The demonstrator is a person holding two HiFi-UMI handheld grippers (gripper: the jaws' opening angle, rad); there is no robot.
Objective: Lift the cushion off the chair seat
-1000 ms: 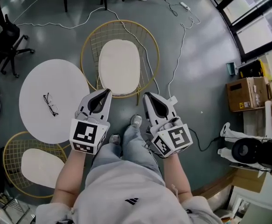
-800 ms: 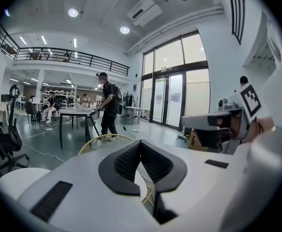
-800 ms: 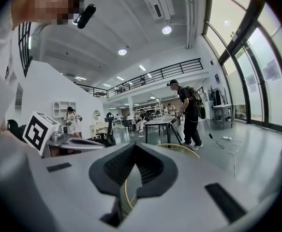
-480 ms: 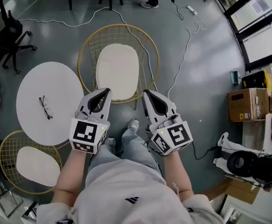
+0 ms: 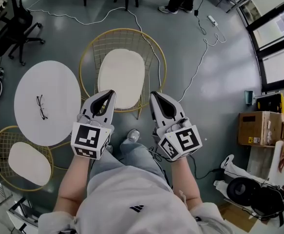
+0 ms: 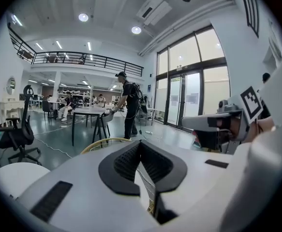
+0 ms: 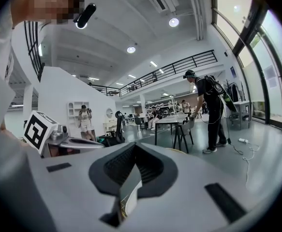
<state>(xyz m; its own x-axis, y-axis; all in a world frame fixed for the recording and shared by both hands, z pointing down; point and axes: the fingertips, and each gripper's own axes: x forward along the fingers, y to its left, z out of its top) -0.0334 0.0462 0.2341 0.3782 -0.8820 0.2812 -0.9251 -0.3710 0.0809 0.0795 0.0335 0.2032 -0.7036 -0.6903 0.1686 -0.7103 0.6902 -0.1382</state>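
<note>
Cushion [image 5: 122,77]: on your gold wire chair's [image 5: 122,30] seat.
Floor [image 5: 224,87]: grey, glossy, cable [image 5: 197,68] trailing.
Bench [image 5: 54,89]: round, white, carrying glasses [image 5: 41,106].
Grippers: your left gripper [image 5: 111,92] and right gripper [image 5: 152,94] clenched, empty.

cushion [image 5: 121,77] on chair [image 5: 94,50]; table [image 5: 54,87] left of chair; glasses [image 5: 41,107] on table; cable [image 5: 198,65] right of chair

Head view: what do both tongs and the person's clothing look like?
Left tongs and right tongs: white shells, black ribbed pads, each backed by a cube with black-and-white square markers. The person wears a grey top with a black logo.
</note>
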